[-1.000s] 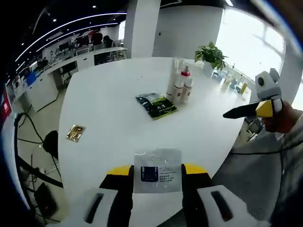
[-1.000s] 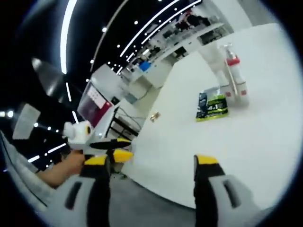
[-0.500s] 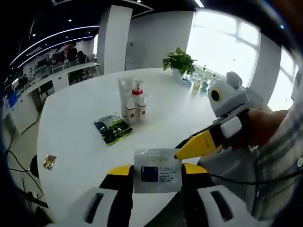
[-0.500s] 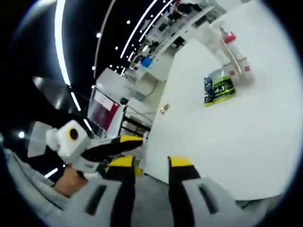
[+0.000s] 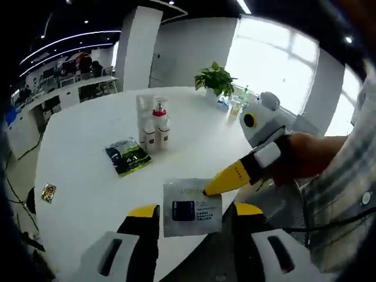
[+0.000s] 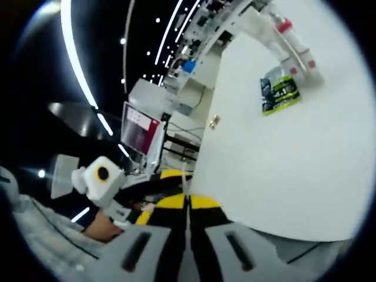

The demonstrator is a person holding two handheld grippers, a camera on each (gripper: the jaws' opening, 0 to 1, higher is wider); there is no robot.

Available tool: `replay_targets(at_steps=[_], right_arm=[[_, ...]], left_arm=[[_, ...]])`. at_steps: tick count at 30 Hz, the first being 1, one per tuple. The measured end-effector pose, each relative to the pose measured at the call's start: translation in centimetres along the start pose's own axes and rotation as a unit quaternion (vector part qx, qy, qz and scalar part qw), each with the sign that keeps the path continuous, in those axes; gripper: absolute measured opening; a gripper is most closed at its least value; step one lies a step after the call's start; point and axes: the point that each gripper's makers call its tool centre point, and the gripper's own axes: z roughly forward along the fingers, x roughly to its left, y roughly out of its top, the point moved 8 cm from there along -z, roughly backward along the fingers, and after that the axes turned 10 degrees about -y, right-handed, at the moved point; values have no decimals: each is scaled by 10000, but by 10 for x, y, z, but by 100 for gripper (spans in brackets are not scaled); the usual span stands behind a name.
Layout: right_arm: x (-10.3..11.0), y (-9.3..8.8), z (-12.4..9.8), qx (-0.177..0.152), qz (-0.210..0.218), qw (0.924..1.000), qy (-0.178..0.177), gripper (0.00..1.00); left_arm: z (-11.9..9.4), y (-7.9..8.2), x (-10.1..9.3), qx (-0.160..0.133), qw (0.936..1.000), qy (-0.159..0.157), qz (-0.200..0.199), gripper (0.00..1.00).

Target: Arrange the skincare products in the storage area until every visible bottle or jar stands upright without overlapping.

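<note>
So the white table [image 5: 88,153] has the bottles [image 5: 151,123] standing together at the far side, a dark green packet [image 5: 126,157] just in front of them, and a small gold sachet [image 5: 48,191] off to the left. The left gripper [image 5: 192,212] has its jaws spread, with a white sachet [image 5: 192,200] between them. The right gripper [image 6: 188,202] has its jaws pressed together, pinching that sachet's right edge.

I'm working at a round white table [image 5: 82,176] in an open office. Beyond its far edge a potted plant [image 5: 215,79] stands before a bright window [image 5: 276,70], with a white pillar [image 5: 137,47] left of the plant. Further left, desks [image 5: 64,94] run under ceiling light strips [image 5: 64,40]; what's on them I can't quite make out.
</note>
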Motion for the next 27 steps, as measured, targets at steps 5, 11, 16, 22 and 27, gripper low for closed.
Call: replay_targets(at_steps=[5,11,16,22,27], right_arm=[[0,4,-10,302,-77,9992,242,0],[6,4,-14,635,-34,9956,682,0],[12,0,-10,824,-67,9931,830,0],[19,2,-7,307,-140,9937,1066,9],[28,-8,3,478,-231,9915,1189,12]], left_arm=[[-7,-10,4,-822,9874,-744,-1132,51],[-9,-13,1,-1165,9642,-1476,-1871,27],[-7,-15,-2,-1307,9531,-1713,-2127,10],[-15,-10,-6,-1884,9262,-2150,-2460,0],[-20,-7,6,-2687,8901,-2015,-3082,0]])
